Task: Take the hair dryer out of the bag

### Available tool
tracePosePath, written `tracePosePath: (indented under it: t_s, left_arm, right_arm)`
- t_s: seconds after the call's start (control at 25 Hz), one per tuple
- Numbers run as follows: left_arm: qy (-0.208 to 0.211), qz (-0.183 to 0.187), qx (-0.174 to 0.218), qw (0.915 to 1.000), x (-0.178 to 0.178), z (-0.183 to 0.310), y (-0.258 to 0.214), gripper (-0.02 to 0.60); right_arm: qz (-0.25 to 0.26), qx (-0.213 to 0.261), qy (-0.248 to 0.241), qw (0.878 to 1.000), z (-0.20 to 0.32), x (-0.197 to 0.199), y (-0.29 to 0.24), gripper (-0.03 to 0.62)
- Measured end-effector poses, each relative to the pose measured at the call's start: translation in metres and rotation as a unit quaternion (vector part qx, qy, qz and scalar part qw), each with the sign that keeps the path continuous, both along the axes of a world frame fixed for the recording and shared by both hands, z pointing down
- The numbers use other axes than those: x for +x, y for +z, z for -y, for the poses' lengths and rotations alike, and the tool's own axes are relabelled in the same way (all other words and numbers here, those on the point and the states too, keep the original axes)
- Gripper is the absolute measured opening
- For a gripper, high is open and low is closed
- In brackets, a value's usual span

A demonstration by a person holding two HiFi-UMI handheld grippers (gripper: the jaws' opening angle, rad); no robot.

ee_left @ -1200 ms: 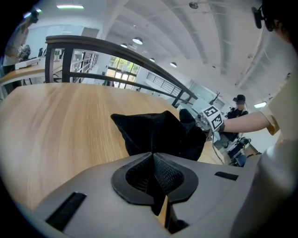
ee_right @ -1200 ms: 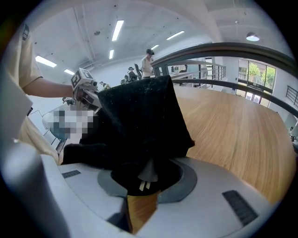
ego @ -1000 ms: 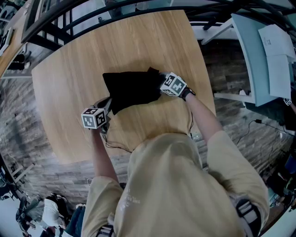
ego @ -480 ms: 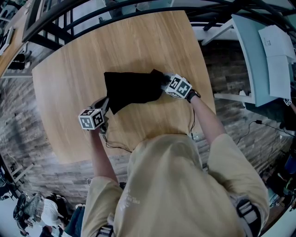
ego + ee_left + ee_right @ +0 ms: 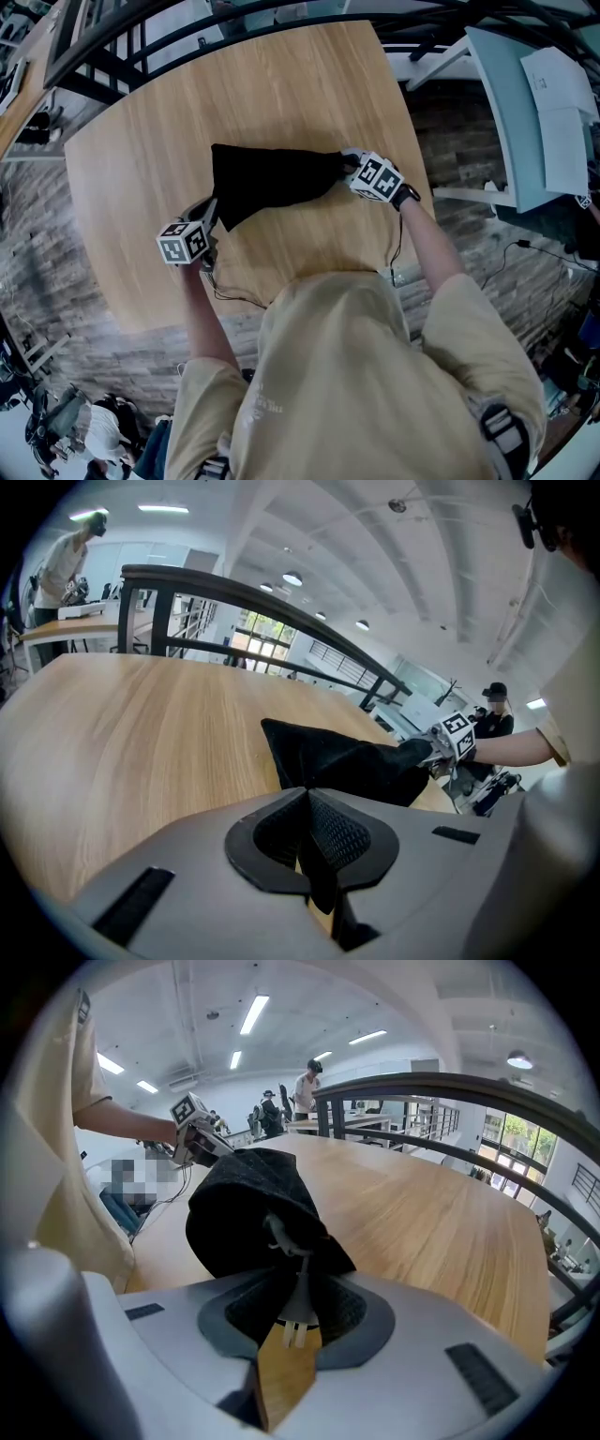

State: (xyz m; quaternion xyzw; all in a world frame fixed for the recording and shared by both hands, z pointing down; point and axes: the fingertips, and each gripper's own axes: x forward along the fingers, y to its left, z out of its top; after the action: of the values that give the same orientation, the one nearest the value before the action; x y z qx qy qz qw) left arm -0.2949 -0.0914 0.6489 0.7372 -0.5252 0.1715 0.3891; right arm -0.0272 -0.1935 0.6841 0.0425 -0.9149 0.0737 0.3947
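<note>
Two grippers work one black bag (image 5: pixel 267 183) on the wooden surface (image 5: pixel 281 84). Nearest, the left gripper (image 5: pixel 212 216) has its jaws pinched together on the bag's near-left corner. The right gripper (image 5: pixel 350 161) clamps one grey plug (image 5: pixel 296 1309) at the bag's right end, and its two prongs point back along the jaws. The bag lies stretched between the grippers, long axis left to right in the head view. The dryer itself is hidden inside the bag, so its heading cannot be told.
</note>
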Motion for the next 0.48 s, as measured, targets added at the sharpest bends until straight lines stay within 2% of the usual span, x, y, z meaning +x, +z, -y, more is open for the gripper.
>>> tracePosePath:
  t_s: [0.48]
  left_arm:
    - [-0.019,0.006,-0.002,0.9998,-0.002,-0.004,0.004,0.017]
  right_arm:
    - [-0.028,0.016,0.021,0.999,0.004,0.06,0.005,0.089]
